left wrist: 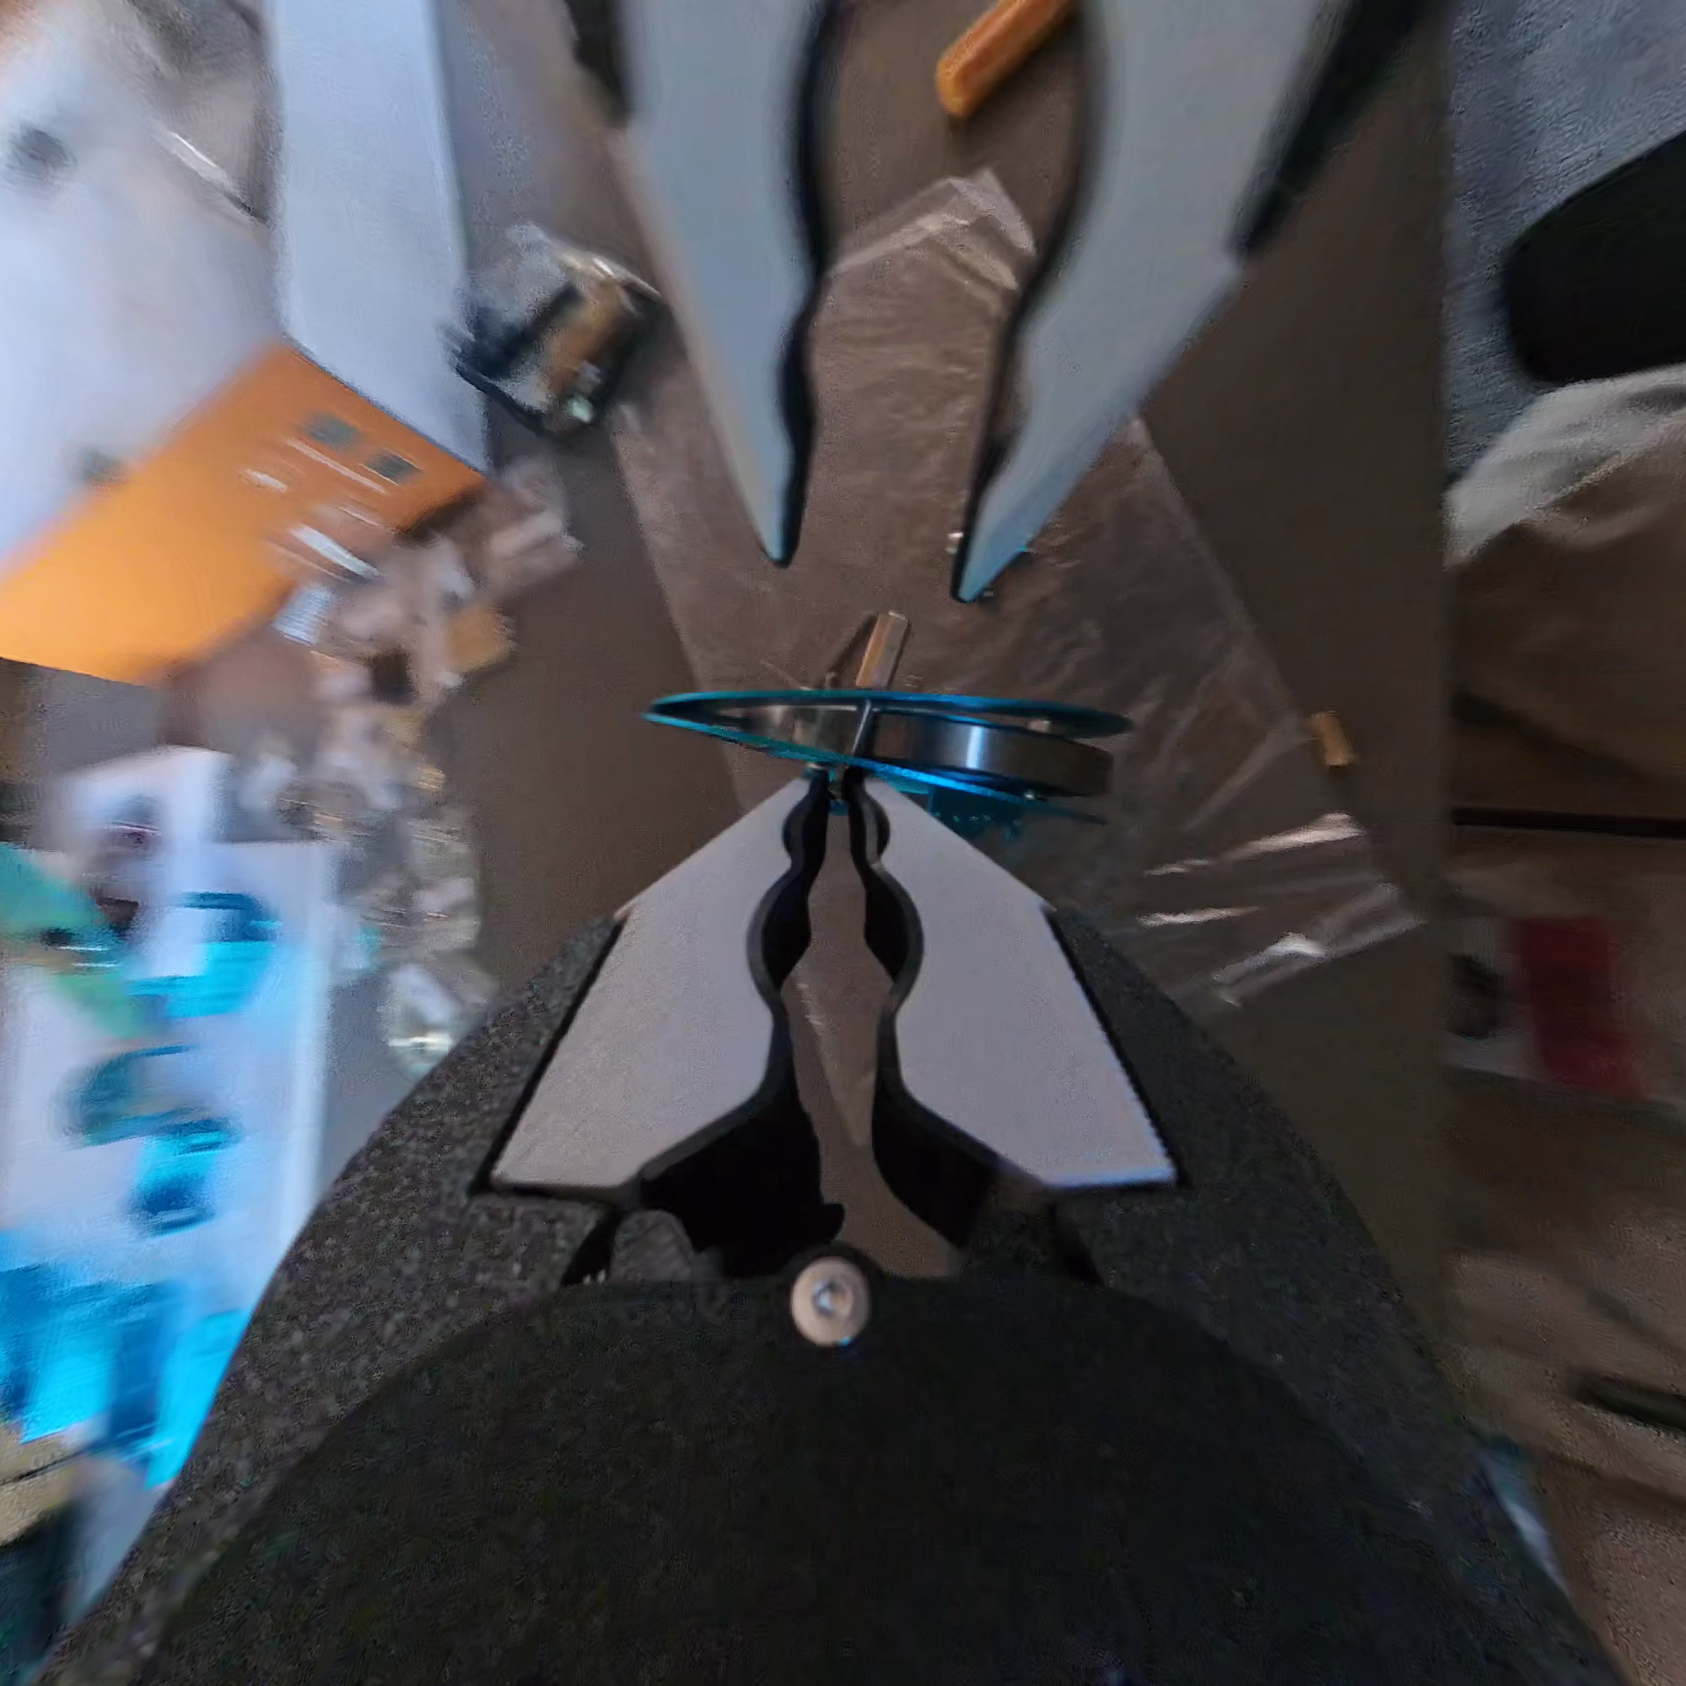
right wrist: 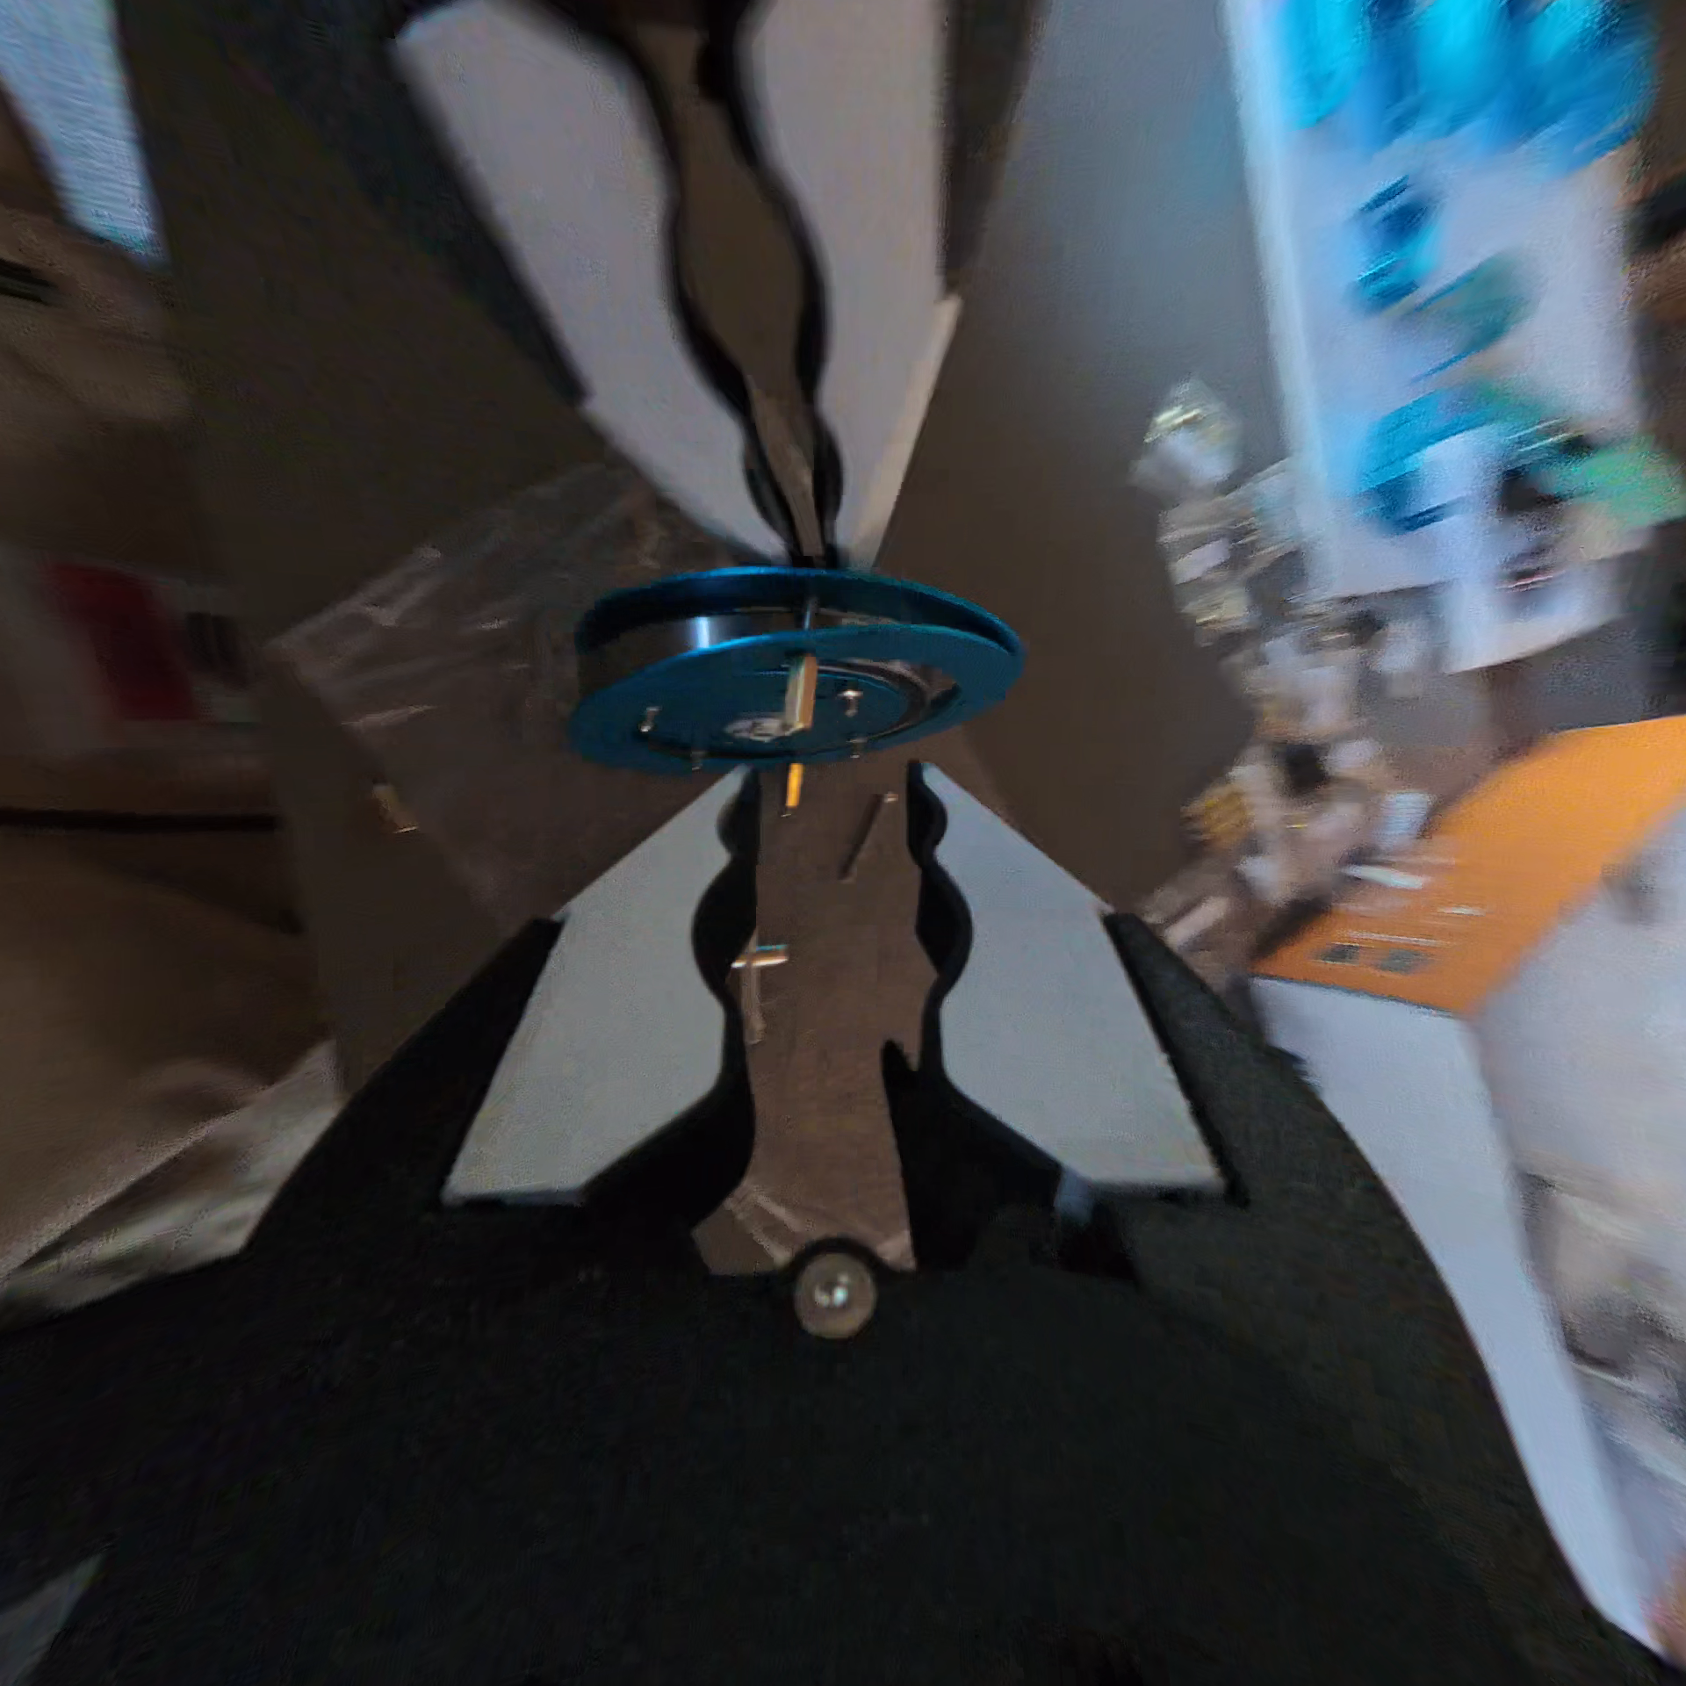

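Left gripper (left wrist: 835,786) pinches the near rim of the blue ring assembly (left wrist: 889,741), disc plane level. Right gripper (right wrist: 826,775) faces it, fingers apart, tips just short of the opposite rim.

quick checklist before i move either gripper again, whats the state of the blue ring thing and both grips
1. Left gripper shut on the blue ring assembly: ok, its tips pinch the near edge.
2. Right gripper clear of the assembly: ok, open, tips just short of the rim.
3. Assembly level: ok, roughly flat and held in the air, though the view is blurred.
4. Small pins seated in the blue plate: cannot tell, too small and blurred.
5. Loose hardware below: not ok, a small metal piece lies on the brown table between the right fingers.
6. Clear plastic bag under the work: ok, lying flat.
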`<act>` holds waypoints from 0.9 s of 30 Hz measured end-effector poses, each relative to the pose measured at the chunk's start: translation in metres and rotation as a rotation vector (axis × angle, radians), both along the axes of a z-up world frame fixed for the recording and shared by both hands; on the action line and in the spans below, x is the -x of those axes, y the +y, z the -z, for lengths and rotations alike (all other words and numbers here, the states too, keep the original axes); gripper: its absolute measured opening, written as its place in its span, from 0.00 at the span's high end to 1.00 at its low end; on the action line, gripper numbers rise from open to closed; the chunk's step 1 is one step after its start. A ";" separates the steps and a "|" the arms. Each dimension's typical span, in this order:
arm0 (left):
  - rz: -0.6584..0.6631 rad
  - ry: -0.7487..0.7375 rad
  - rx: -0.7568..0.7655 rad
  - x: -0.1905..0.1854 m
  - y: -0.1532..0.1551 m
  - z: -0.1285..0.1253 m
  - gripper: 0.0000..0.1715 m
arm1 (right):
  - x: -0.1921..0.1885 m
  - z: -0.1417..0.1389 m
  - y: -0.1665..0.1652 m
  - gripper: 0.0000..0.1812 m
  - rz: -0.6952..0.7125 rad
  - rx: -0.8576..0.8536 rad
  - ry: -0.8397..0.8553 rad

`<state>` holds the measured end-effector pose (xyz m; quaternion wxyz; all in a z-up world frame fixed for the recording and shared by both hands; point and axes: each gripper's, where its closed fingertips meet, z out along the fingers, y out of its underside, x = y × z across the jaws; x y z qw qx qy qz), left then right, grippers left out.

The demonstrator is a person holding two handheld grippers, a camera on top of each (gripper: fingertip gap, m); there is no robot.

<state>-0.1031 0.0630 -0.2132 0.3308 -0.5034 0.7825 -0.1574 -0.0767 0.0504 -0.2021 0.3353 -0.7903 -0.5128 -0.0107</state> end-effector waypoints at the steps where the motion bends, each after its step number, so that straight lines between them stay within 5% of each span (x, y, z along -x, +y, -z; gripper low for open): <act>1: -0.008 0.044 0.103 0.003 -0.002 0.001 0.98 | 0.002 0.001 -0.002 0.83 -0.003 -0.111 -0.039; 8: -0.074 0.264 0.805 0.012 -0.020 0.000 0.98 | 0.012 -0.010 0.004 0.84 0.029 -0.895 -0.526; 12: -0.073 0.307 0.923 0.011 -0.024 -0.001 0.98 | 0.020 -0.004 0.010 0.89 -0.003 -0.988 -0.605; 13: -0.073 0.305 0.923 0.011 -0.025 -0.001 0.98 | 0.021 -0.006 0.011 0.97 -0.013 -1.010 -0.617; 15: -0.074 0.273 0.858 0.009 -0.021 -0.001 0.98 | 0.018 -0.006 0.014 0.98 -0.022 -0.995 -0.635; 18: 0.017 0.131 0.446 0.002 -0.009 0.000 0.98 | 0.014 -0.002 0.019 0.98 0.002 -0.719 -0.457; 22: 0.116 -0.091 -0.334 -0.006 -0.005 -0.002 0.99 | 0.016 0.007 0.006 0.98 -0.035 -0.021 0.071; 24: 0.133 -0.221 -0.739 -0.011 -0.007 -0.007 0.99 | 0.016 0.010 -0.006 0.98 -0.030 0.409 0.303; 26: 0.172 -0.333 -1.164 -0.015 -0.013 -0.012 1.00 | 0.018 0.009 -0.023 0.98 0.082 1.015 0.534; 27: 0.183 -0.379 -1.256 -0.016 -0.018 -0.011 1.00 | 0.019 0.007 -0.030 0.98 0.132 1.304 0.636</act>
